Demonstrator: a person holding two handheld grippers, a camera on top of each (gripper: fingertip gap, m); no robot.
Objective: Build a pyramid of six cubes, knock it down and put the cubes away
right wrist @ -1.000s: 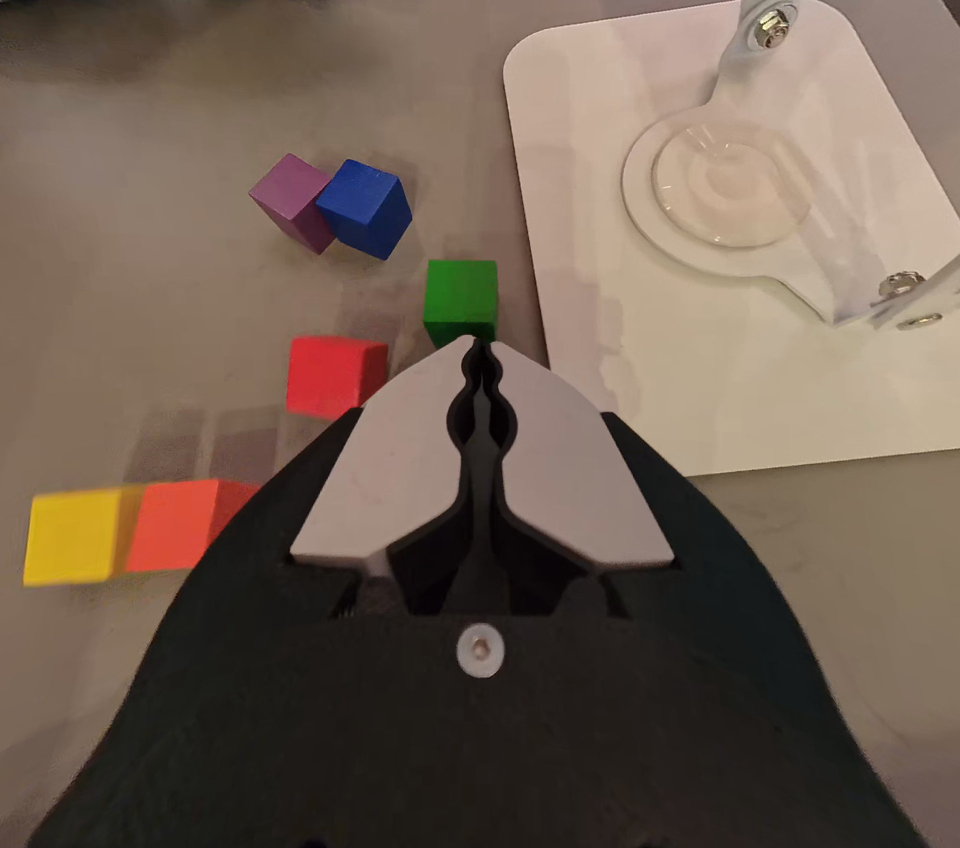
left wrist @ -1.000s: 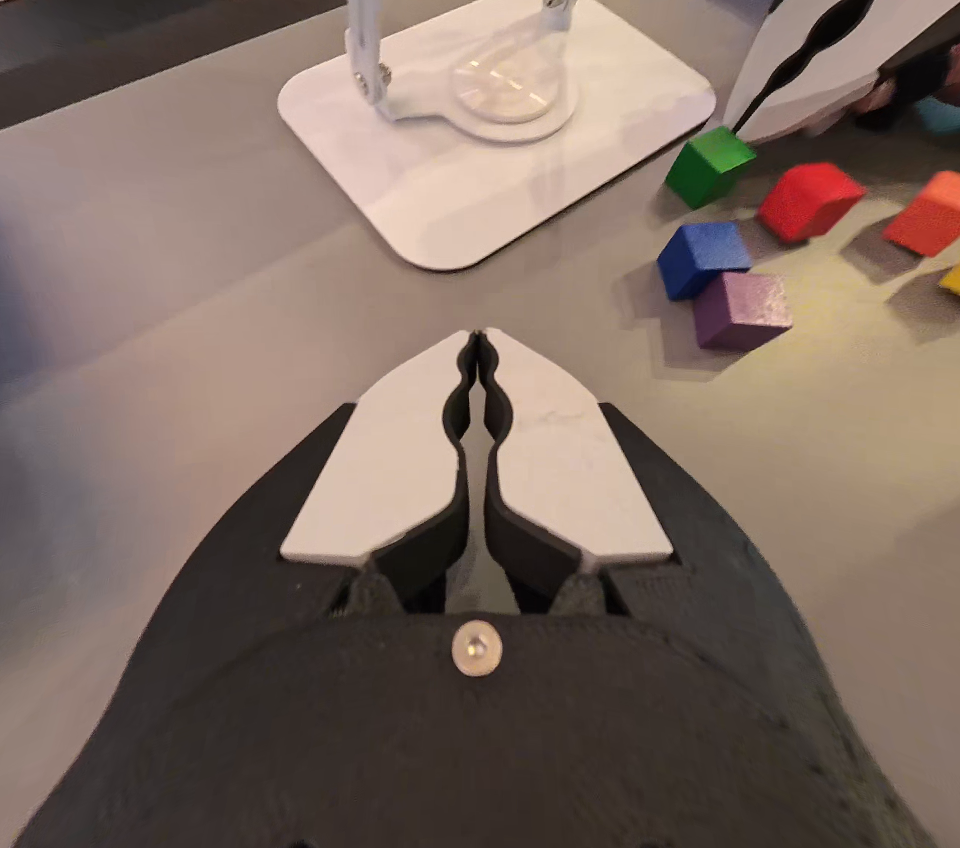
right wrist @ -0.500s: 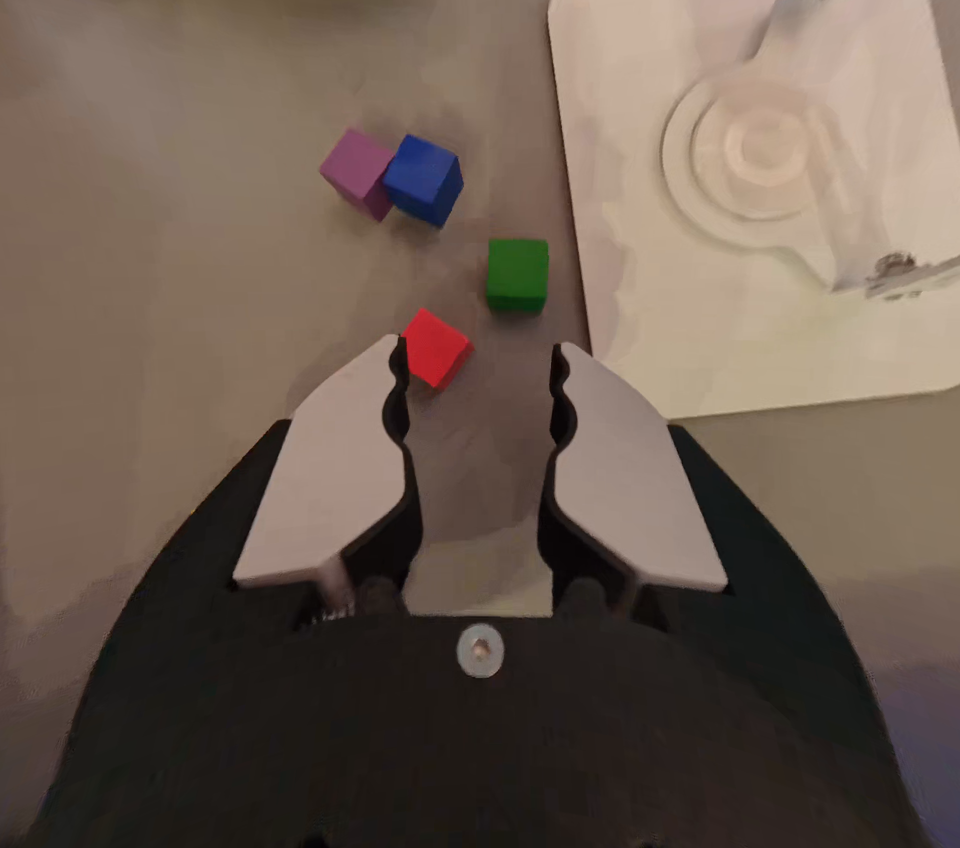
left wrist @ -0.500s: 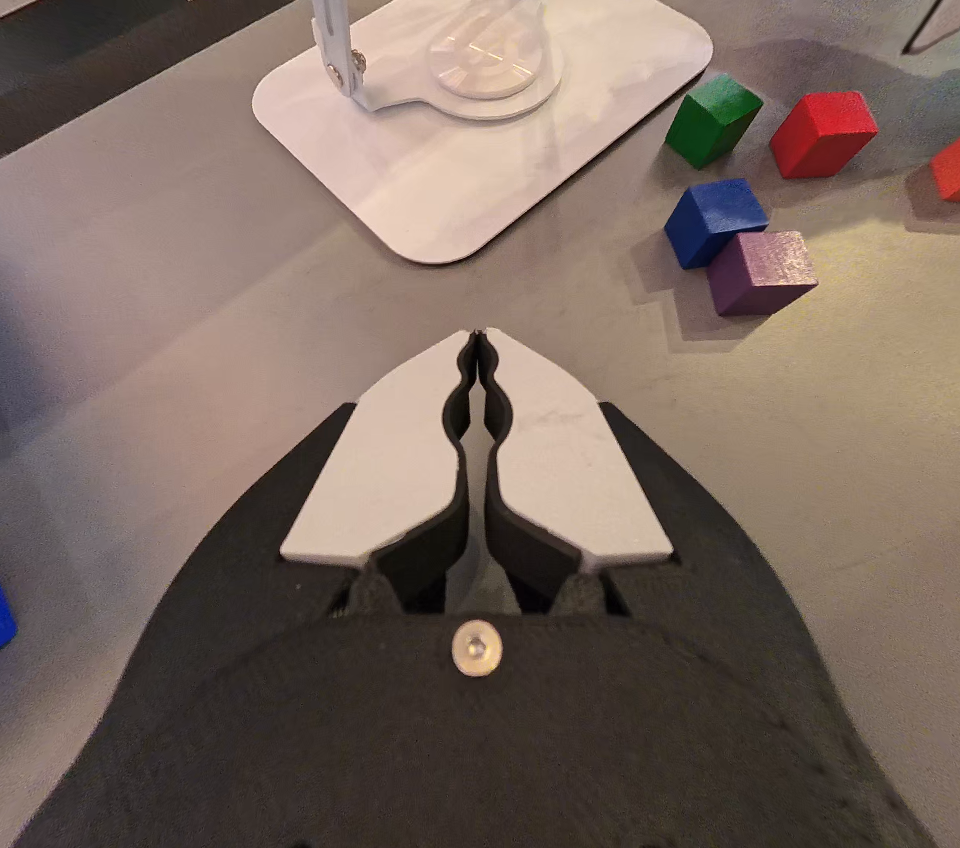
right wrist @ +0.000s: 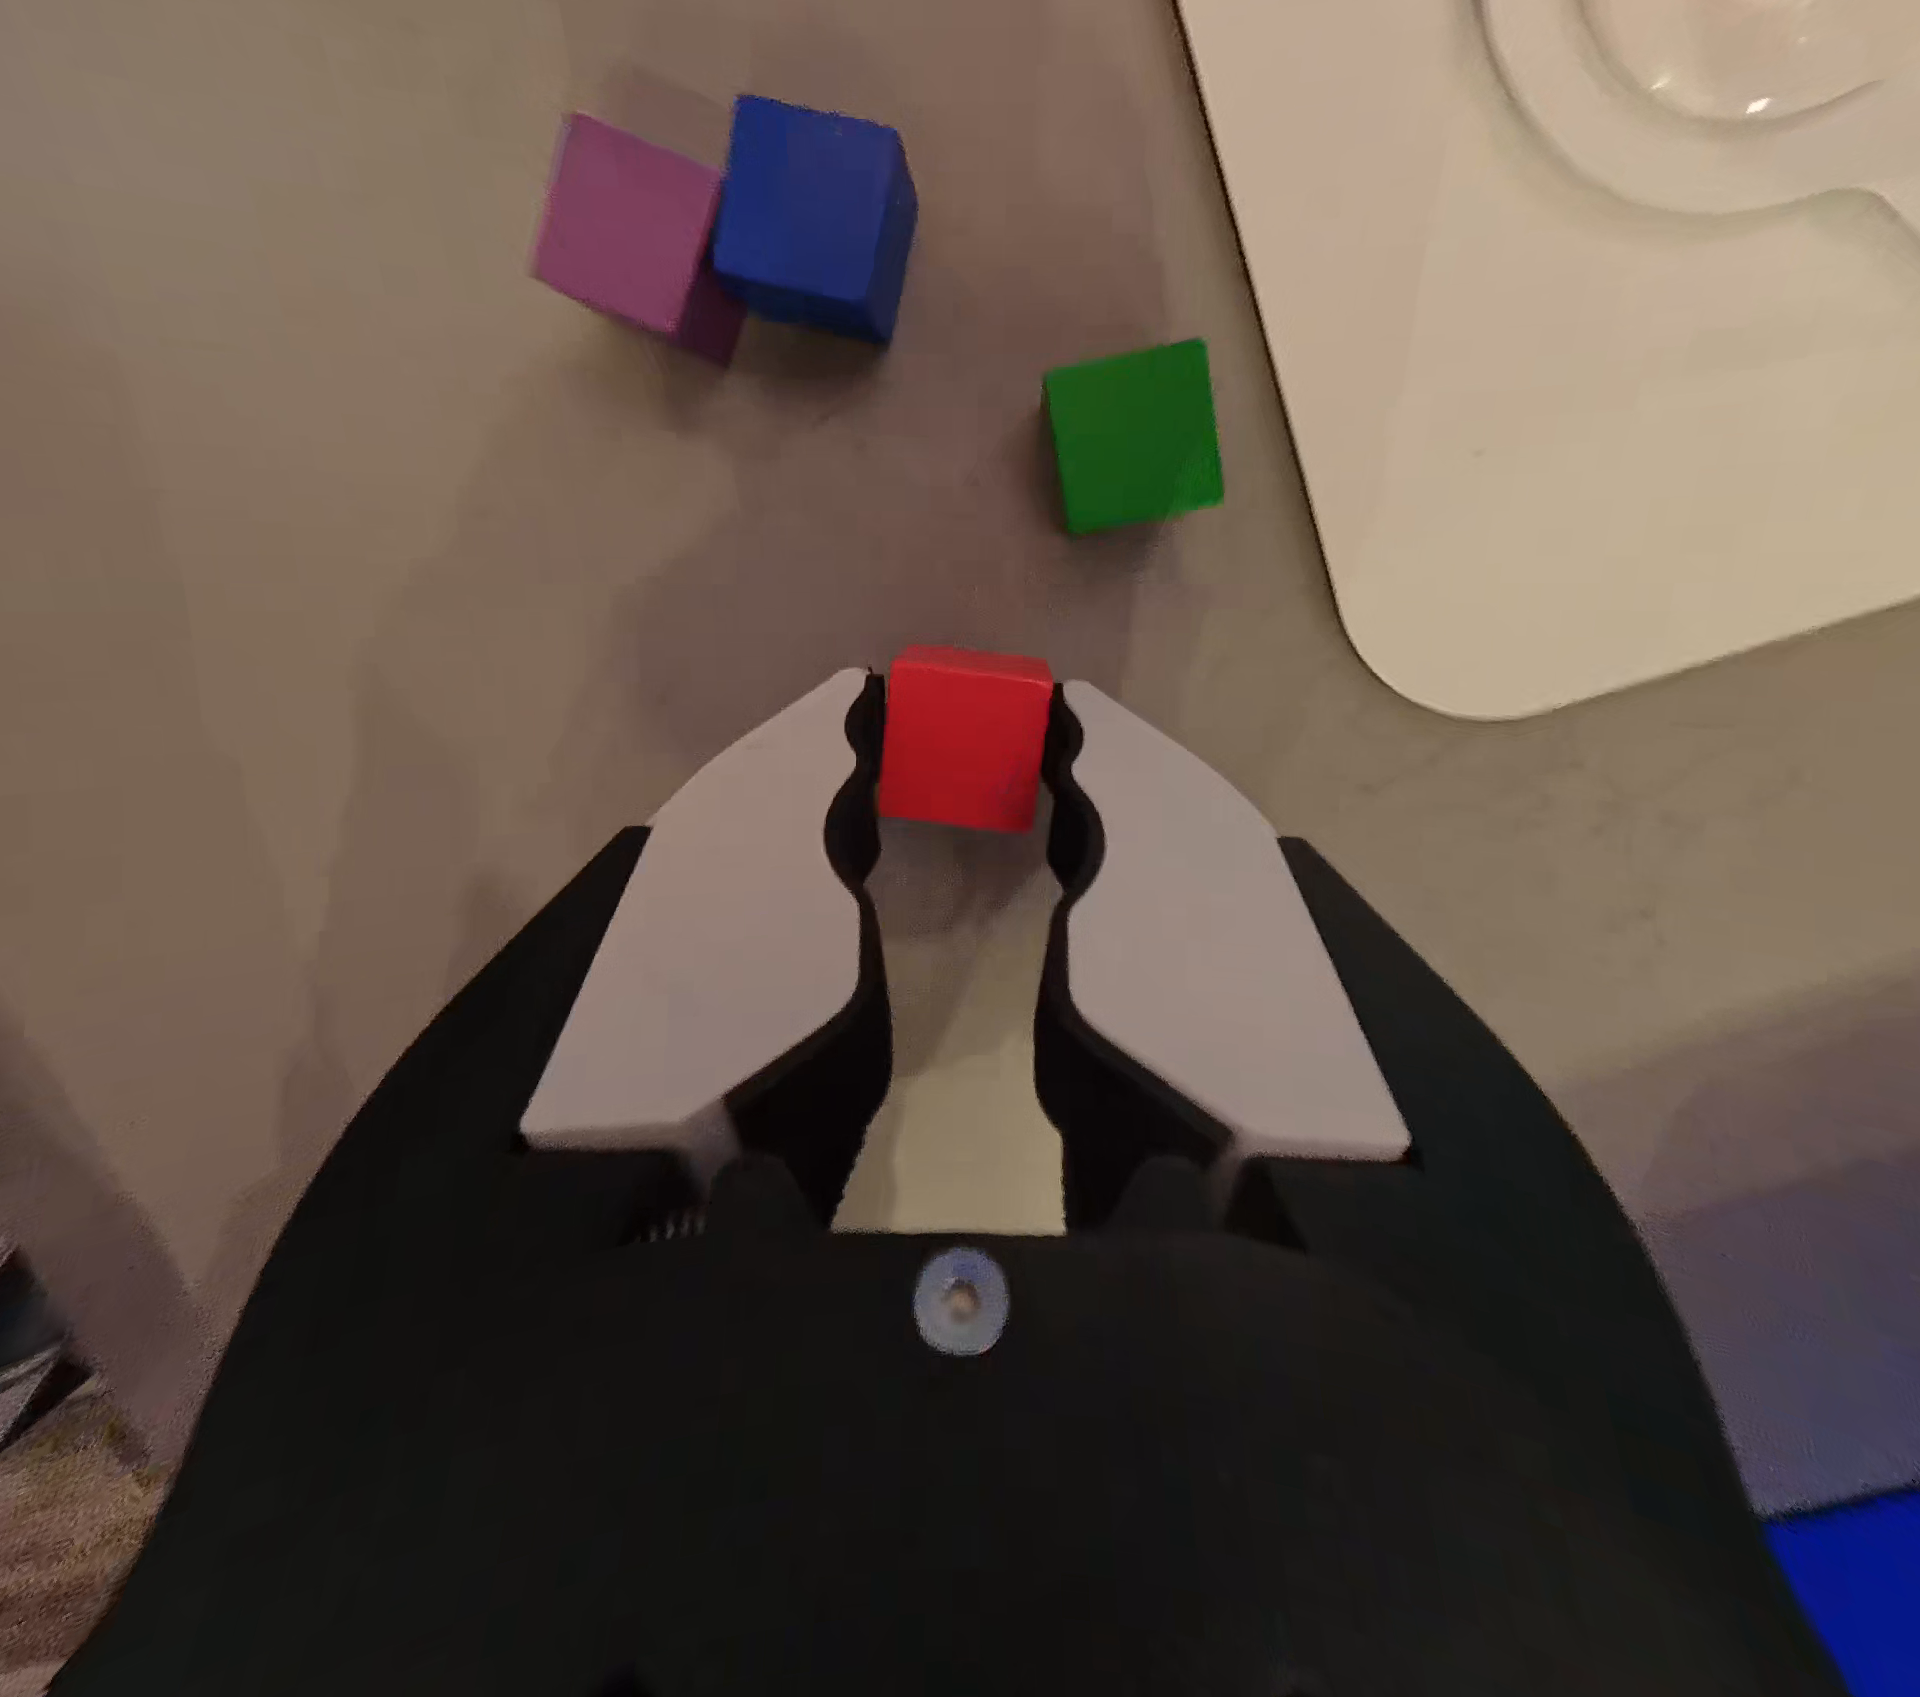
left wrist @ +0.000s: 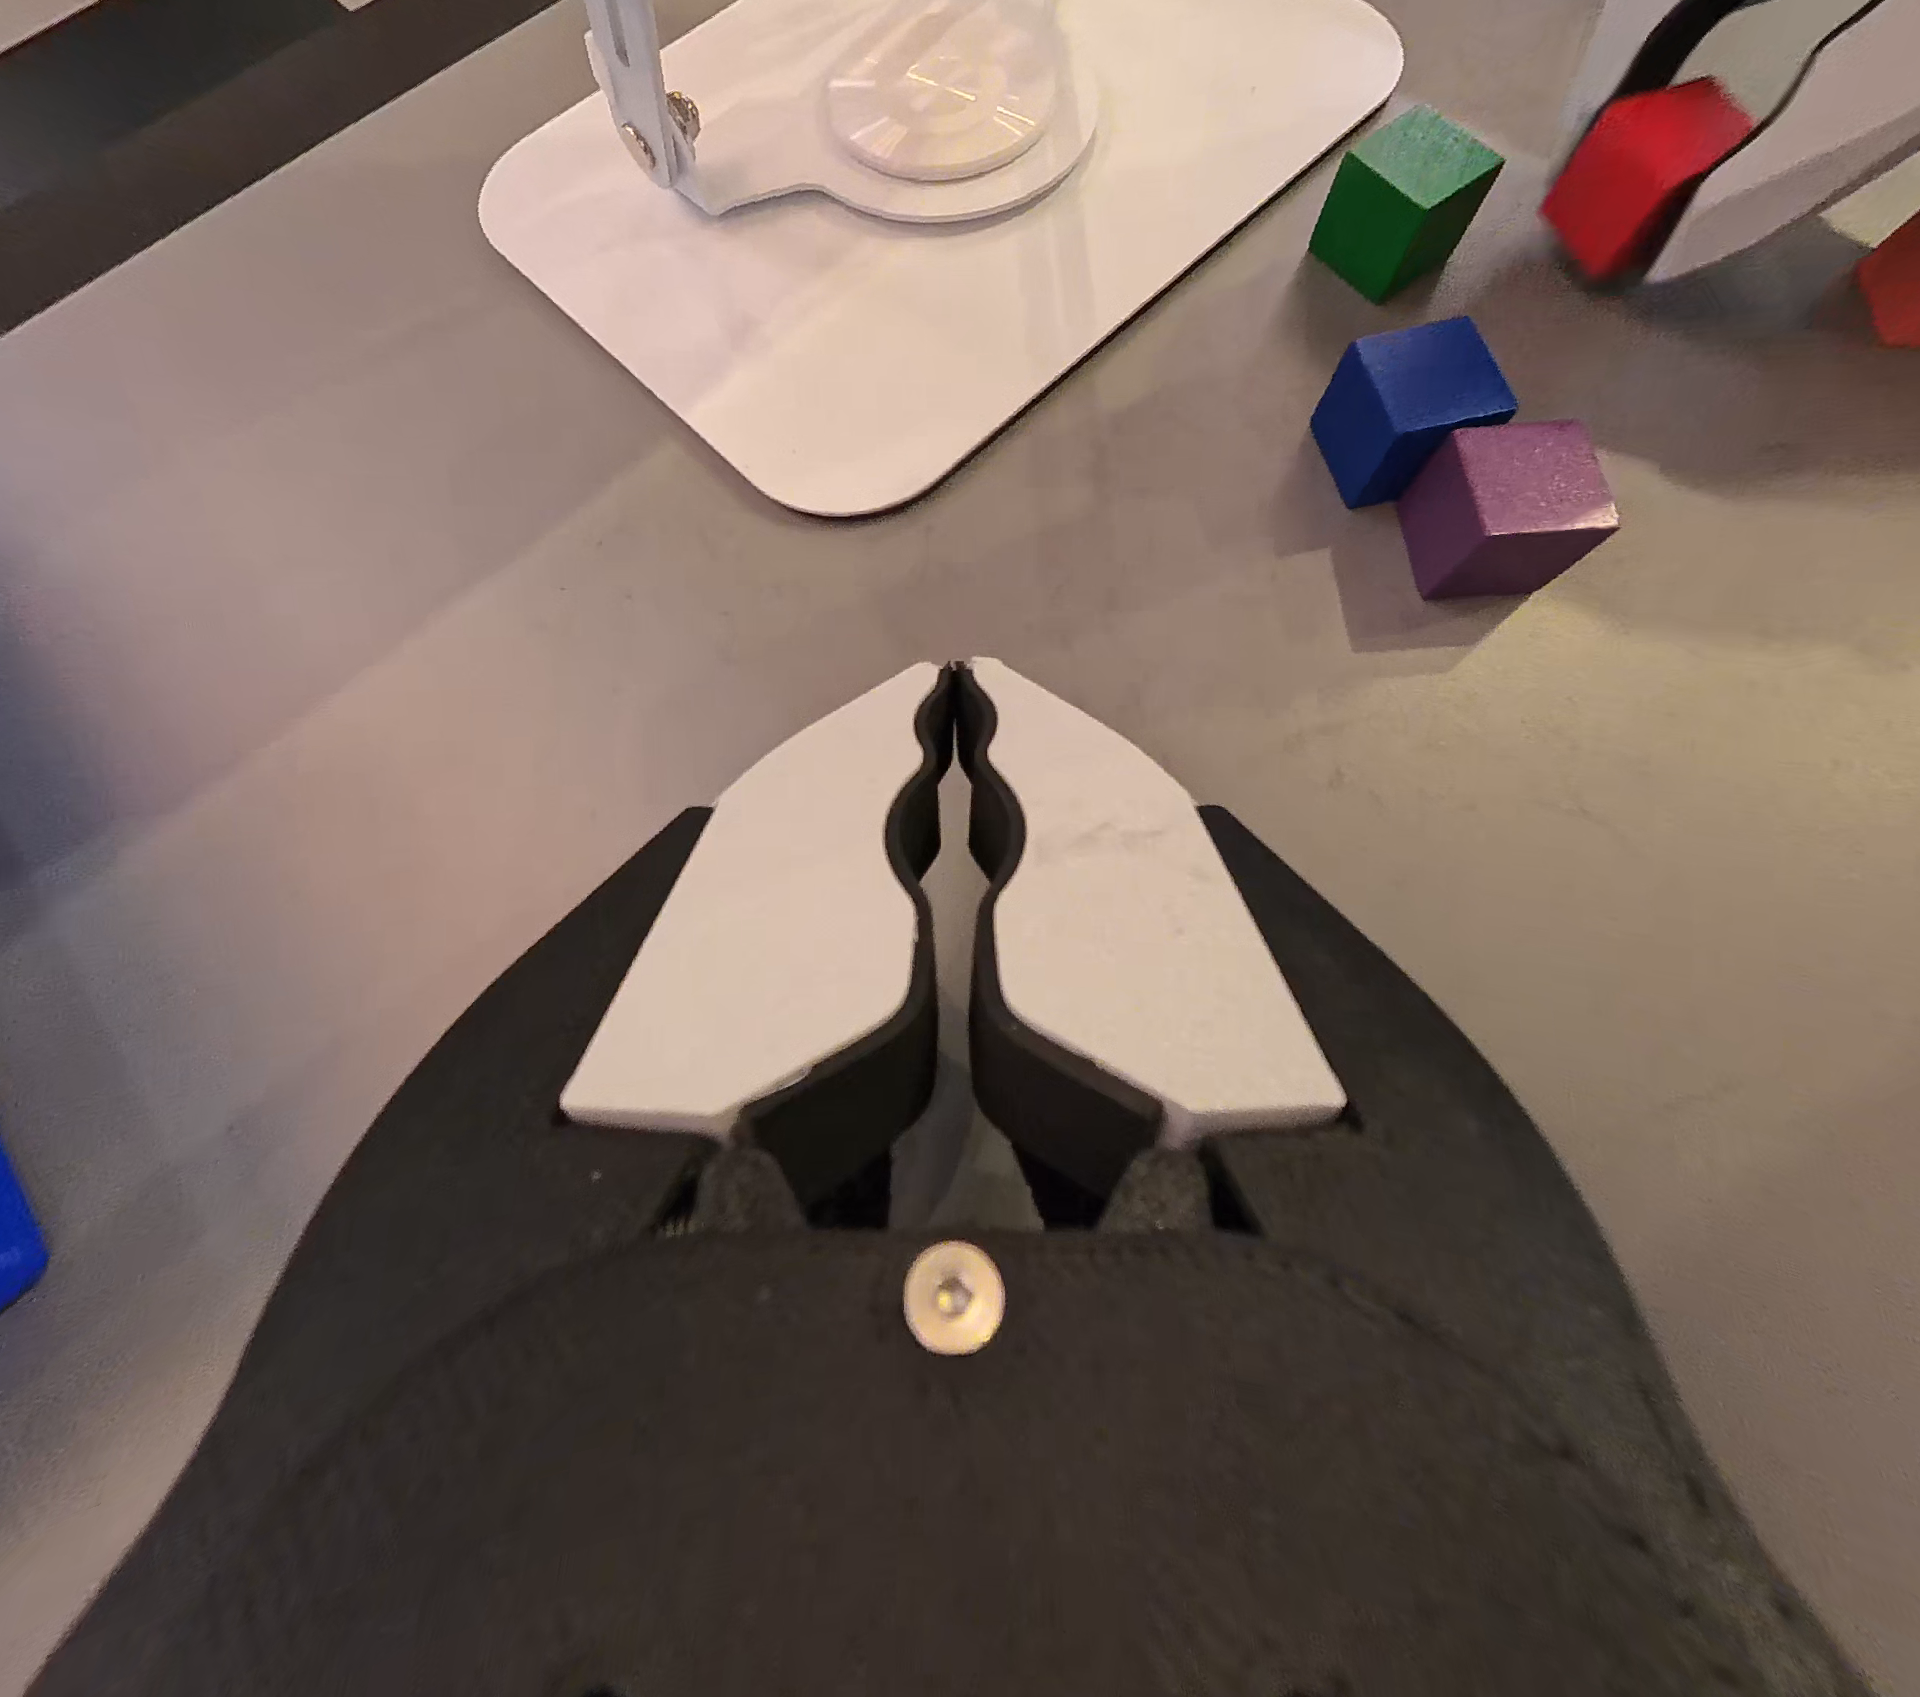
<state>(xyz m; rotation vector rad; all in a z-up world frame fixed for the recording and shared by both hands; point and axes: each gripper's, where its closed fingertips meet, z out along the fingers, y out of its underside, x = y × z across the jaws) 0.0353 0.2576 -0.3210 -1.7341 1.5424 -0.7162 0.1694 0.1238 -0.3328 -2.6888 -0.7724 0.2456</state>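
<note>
Our right gripper (right wrist: 964,691) clamps the red cube (right wrist: 964,738) (both pads pressing); our left gripper (left wrist: 954,671) is closed on nothing.

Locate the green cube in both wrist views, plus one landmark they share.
Left wrist view: green cube upper right, between the white base plate and the red cube.
Right wrist view: green cube right of centre, just left of the plate's edge.
Shared landmark: the touching blue cube and purple cube.
</note>
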